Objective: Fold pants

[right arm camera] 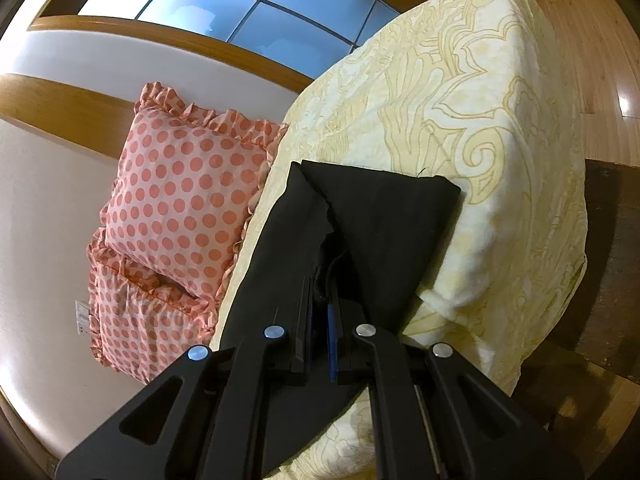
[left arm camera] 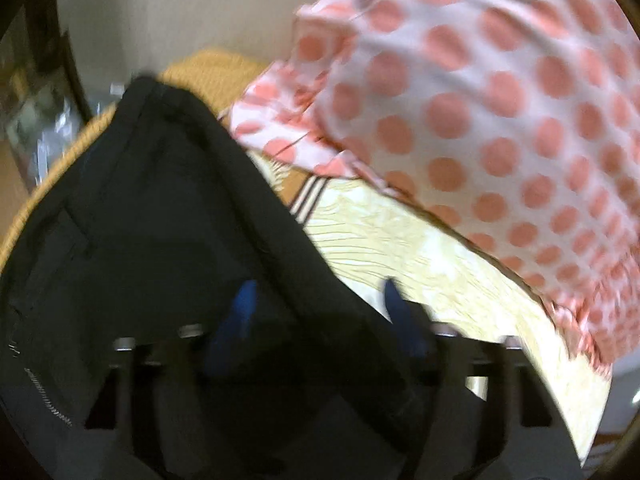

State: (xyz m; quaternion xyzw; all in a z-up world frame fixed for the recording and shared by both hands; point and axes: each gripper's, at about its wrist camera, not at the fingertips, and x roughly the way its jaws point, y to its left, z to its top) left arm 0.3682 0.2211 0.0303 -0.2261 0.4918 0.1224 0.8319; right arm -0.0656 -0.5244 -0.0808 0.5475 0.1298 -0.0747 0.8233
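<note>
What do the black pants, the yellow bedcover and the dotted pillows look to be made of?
Pants: likely a matte woven fabric, no sheen, with crisp fold edges. Bedcover: looks like a soft, slightly fuzzy printed cloth, pale yellow with darker swirls. Pillows: thin, smooth fabric, maybe cotton, white-pink with coral dots and a gathered frill.
</note>
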